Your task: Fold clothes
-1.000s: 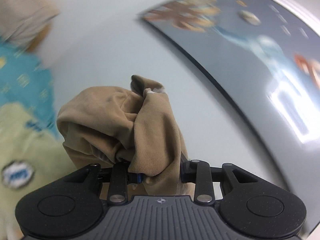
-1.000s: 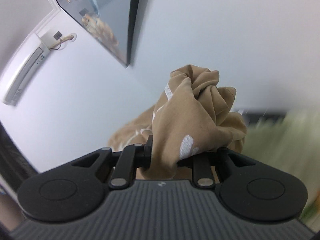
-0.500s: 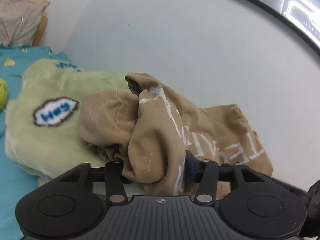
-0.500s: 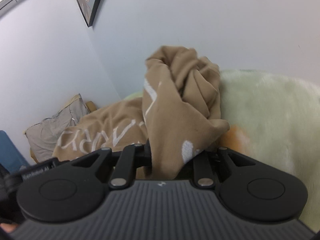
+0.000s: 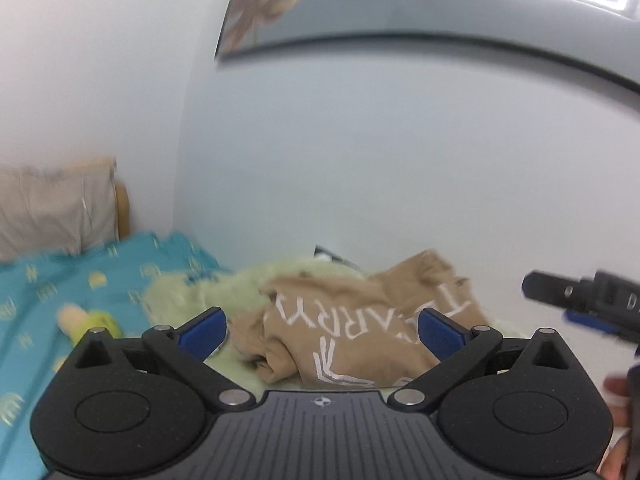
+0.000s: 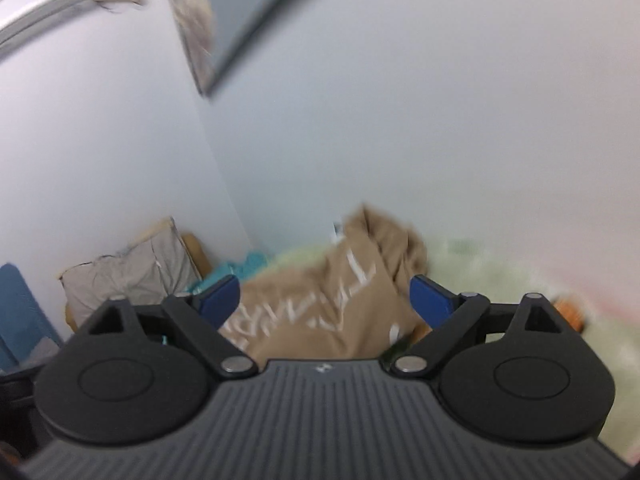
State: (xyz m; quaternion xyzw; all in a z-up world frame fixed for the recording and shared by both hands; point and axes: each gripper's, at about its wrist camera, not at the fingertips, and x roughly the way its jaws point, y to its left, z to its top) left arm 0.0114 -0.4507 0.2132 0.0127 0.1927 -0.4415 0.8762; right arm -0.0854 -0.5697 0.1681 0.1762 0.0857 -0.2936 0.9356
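Observation:
A tan garment [image 5: 352,328] with white lettering lies crumpled on a pale green fuzzy blanket [image 5: 224,284], just beyond my left gripper [image 5: 320,330]. That gripper's jaws are opening wide, and its blue pads [image 5: 202,330] touch nothing. In the right wrist view the same tan garment [image 6: 332,300] lies heaped ahead of my right gripper [image 6: 326,302], whose jaws are also opening, blue pads [image 6: 430,300] clear of the cloth. The right gripper [image 5: 576,300] also shows at the right edge of the left wrist view.
A teal patterned bedsheet [image 5: 80,280] covers the bed, with a grey pillow [image 5: 52,208] against the wall at left. A small yellow plush toy [image 5: 86,320] lies on the sheet. A framed picture [image 5: 360,4] hangs above. The white wall stands close behind the garment.
Both grippers let go of the tan garment and their jaws spread wide. The garment dropped onto the green blanket. Both hands pulled back from it.

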